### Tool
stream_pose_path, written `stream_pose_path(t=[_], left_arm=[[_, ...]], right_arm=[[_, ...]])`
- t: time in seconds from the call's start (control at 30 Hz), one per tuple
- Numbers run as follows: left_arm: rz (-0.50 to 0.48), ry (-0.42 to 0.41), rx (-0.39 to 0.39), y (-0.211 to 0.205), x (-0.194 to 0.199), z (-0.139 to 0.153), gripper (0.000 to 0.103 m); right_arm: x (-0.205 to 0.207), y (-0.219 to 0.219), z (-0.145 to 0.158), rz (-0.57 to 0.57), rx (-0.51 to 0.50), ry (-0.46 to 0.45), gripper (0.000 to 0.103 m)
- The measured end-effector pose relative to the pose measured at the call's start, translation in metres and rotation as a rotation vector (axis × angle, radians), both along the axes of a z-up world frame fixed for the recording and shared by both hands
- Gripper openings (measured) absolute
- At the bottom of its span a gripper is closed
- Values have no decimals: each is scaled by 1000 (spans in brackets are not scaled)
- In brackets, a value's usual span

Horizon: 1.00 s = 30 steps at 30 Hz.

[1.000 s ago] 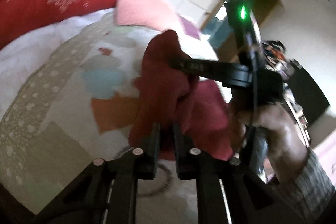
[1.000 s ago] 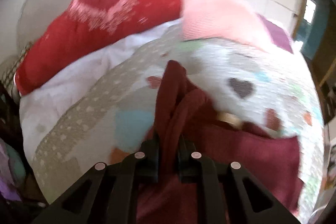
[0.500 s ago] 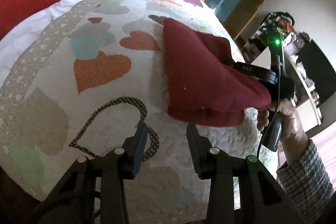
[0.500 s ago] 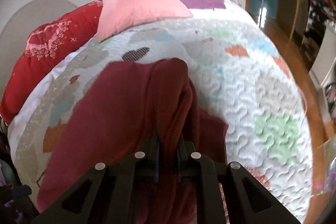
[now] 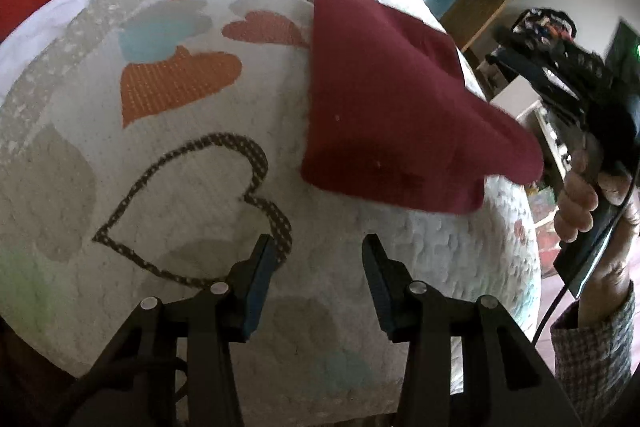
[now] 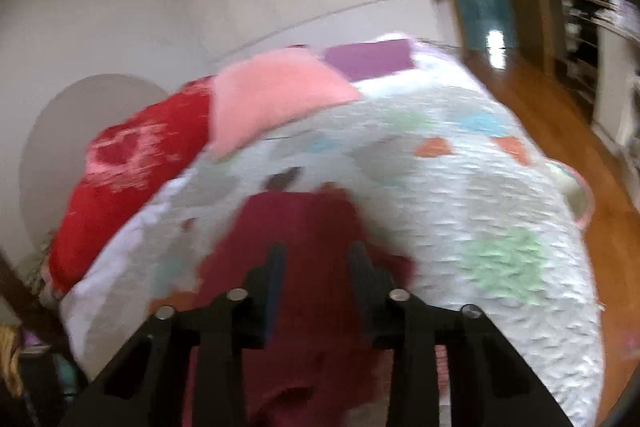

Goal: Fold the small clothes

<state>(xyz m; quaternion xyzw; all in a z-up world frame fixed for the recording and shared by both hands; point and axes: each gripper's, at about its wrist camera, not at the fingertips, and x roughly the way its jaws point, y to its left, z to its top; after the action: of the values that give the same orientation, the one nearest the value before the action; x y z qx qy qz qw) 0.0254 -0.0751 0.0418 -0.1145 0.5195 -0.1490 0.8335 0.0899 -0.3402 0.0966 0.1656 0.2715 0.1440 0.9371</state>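
Blur hides whether the maroon cloth (image 6: 304, 227) touches the right gripper's (image 6: 316, 259) parted jaws.

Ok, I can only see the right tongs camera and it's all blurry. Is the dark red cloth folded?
Observer: Yes. The left camera shows the maroon cloth folded on the quilt, mostly flat, with one corner bunched up toward your right hand.
Operator: Where are my left tongs?
Observer: The left tongs are open and empty, over the quilt, short of the cloth's near edge.
Operator: What's beside them?
Observer: A brown dotted heart outline on the quilt, left of the cloth.
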Motion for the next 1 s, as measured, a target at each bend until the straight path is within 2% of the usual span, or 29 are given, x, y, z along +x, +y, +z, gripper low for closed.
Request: stream_pose_path(t=[0.1,0.13,0.2,0.23,0.27,0.3,0.37,0.43,0.53,0.6,0.67,0.77,0.83,0.87,0.93,1.0], left_arm=[[4,-22,28,1,-3,4,44],[13,-28,29,5,-3,7,44],[27,-32,23,10,-2,10,46],[39,-34,16,13,0,11,47],[47,-35,12,15,2,11,49],[54,-32,7,18,3,11,50],[58,-9,-12,17,13,9,50],[47,10,-60,15,25,10,51],[30,-26,-66,13,48,19,56],[22,-78,-40,12,70,25,62],[6,-97,-22,9,91,25,70],[-49,-54,-38,3,126,11,77],[-72,-10,-94,1,146,-1,83],[-91,19,-148,-2,156,-7,87],[-105,60,-215,-5,167,-15,91],[-84,105,-283,-5,174,-26,93]], right_arm=[[5,26,-16,108,-16,37,32],[7,30,-24,111,-38,56,32],[18,33,-57,49,-169,153,29],[19,28,-71,35,-188,178,25],[18,21,-80,32,-170,182,25],[14,9,-86,28,-102,171,25],[8,1,-87,14,-45,182,25],[3,2,-86,9,-40,160,26],[-6,-7,-81,-1,35,131,30],[-20,-17,-73,-34,98,95,44],[-23,-27,-65,-85,108,53,79],[-23,-34,-65,-135,93,55,86],[-8,-34,-75,-123,78,118,86],[-1,-32,-81,-115,75,151,86],[14,-31,-97,-97,116,200,88],[25,-36,-110,-116,216,224,91]])
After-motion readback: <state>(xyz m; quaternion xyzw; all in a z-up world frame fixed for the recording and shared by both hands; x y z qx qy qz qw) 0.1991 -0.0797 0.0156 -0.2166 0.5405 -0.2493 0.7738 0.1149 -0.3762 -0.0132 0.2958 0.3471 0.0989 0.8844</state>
